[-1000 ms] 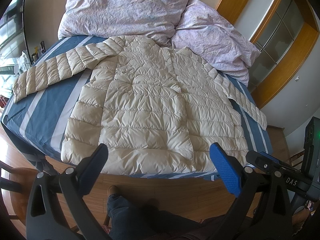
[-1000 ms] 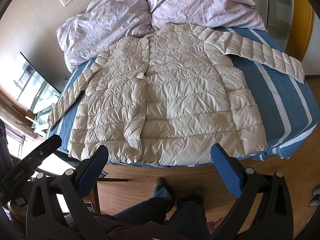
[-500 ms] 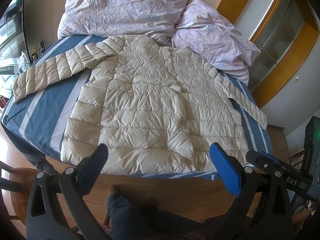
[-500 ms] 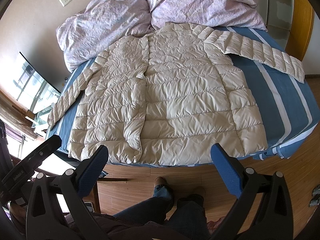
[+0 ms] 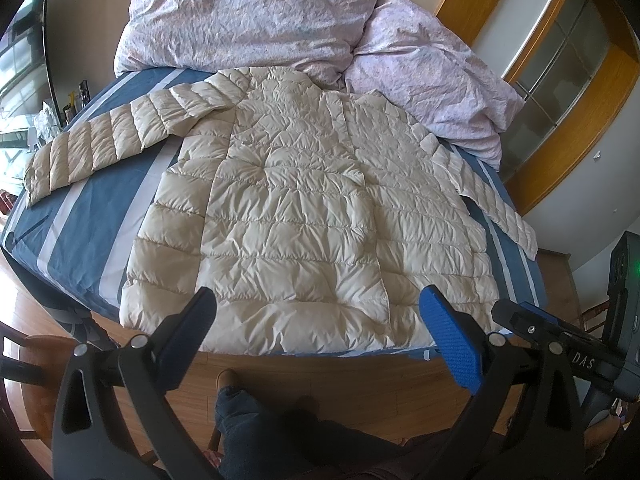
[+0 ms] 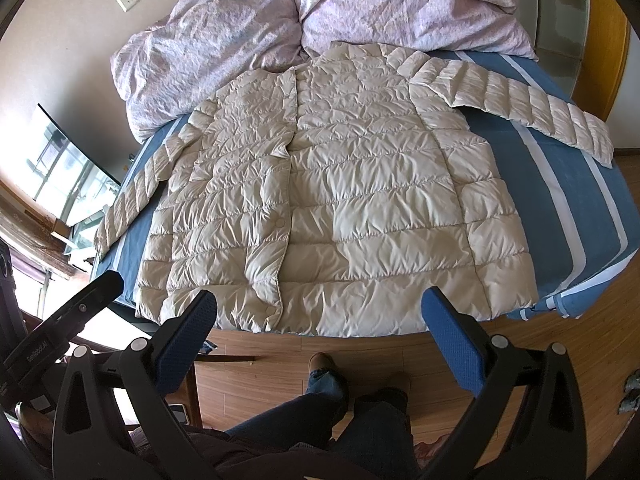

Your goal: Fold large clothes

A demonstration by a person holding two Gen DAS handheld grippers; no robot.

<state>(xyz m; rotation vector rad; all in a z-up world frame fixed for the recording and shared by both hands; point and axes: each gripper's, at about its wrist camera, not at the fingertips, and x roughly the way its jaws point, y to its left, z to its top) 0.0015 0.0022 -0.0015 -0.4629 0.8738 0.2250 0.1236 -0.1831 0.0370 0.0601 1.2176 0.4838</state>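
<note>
The cream quilted down jacket (image 5: 304,216) lies flat, front up, on the striped bed (image 5: 80,216), sleeves spread. Its slick, puffy fill would probably slide or spring open if pinched shallowly. The left gripper (image 5: 320,344) and right gripper (image 6: 320,340) hover over the floor short of the hem, jaws wide and empty.

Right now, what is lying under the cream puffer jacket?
The puffer jacket lies flat on the blue striped bedsheet, its collar reaching the lilac duvet. Whatever is directly beneath its body stays covered.
</note>
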